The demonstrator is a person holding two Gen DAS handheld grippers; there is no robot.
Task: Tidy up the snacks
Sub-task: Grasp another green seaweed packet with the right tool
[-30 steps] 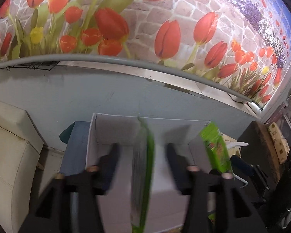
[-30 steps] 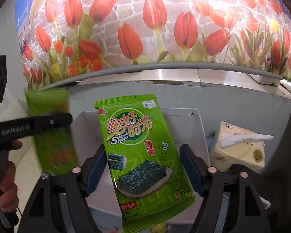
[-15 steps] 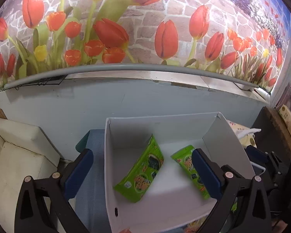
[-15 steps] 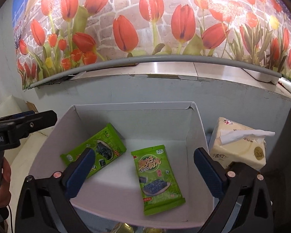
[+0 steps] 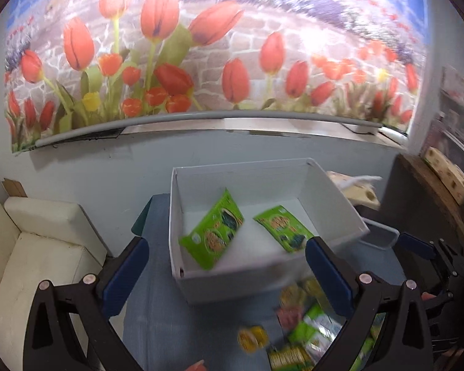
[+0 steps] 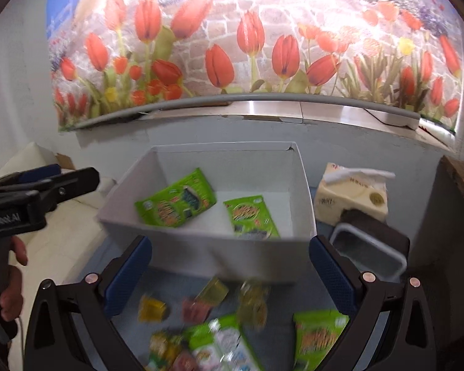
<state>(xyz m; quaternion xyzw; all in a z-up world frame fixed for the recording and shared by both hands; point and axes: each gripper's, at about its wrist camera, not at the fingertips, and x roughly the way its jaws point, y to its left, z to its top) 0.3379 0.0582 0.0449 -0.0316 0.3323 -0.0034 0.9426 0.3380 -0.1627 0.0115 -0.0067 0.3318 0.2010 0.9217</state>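
A white box (image 5: 182, 216) (image 6: 201, 250) stands on the blue table and holds two green seaweed packets, one at the left (image 5: 213, 232) (image 6: 176, 199) and one at the right (image 5: 283, 227) (image 6: 250, 216). Loose snacks lie in front of the box: small yellow packs (image 6: 153, 309) (image 5: 252, 337), a pink one (image 6: 195, 310), and green packets (image 6: 318, 337) (image 6: 222, 346). My left gripper (image 5: 227, 278) is open and empty, pulled back before the box. My right gripper (image 6: 230, 273) is open and empty above the loose snacks. The left gripper also shows at the left of the right wrist view (image 6: 40, 194).
A tissue box (image 6: 352, 196) (image 5: 352, 187) stands right of the white box, with a grey-rimmed tray (image 6: 371, 253) below it. A white cushion seat (image 5: 37, 247) is at the left. A tulip mural wall (image 6: 247, 46) is behind.
Both grippers opened and dropped their green seaweed packets into the white box, then drew back and upward; the loose snacks in front of the box have come into view.
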